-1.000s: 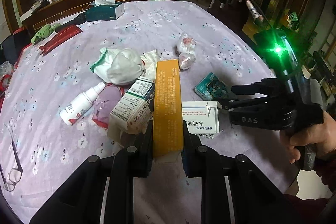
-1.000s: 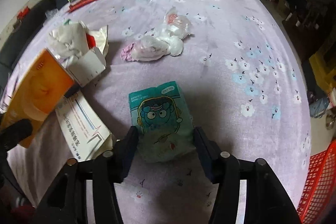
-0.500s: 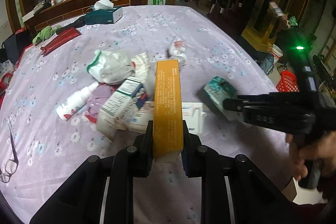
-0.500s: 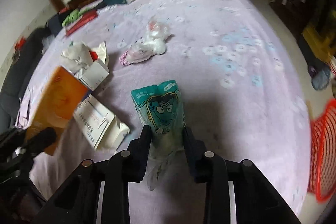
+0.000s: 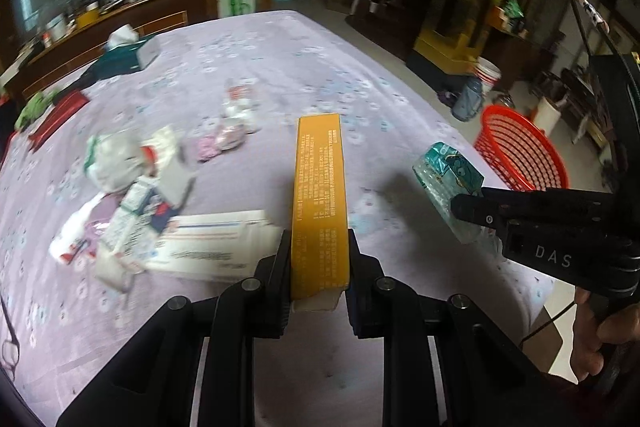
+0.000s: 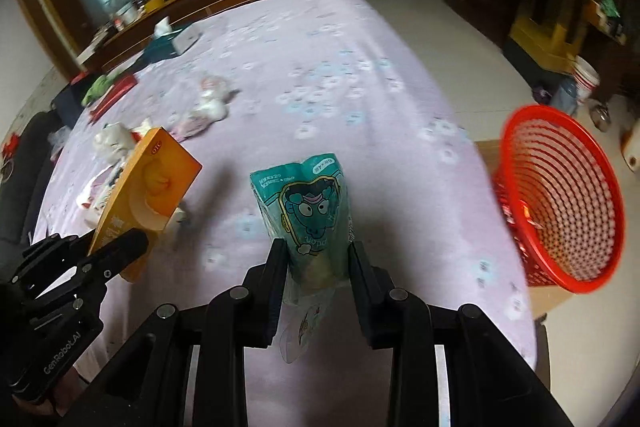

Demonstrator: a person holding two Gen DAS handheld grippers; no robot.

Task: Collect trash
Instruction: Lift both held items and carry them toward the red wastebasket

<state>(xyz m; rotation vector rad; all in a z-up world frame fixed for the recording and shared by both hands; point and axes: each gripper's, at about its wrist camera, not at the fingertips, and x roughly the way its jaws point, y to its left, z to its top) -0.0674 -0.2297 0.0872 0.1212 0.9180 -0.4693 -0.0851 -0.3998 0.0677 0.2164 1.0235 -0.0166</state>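
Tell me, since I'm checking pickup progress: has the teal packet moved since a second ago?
Yes. The teal packet, clamped in the right tool, is lifted off the purple tablecloth, toward the red basket.

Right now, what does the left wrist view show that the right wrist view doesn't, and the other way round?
Only the left wrist view shows the white medicine box lying flat and the hand that holds the right gripper. Only the right wrist view shows the orange box's broad printed face, the cartoon on the teal packet and the inside of the red basket, which stands on a cardboard box beside the table. Both show the purple flowered tablecloth, the tissue box at the far end, and each gripper shut on its item.
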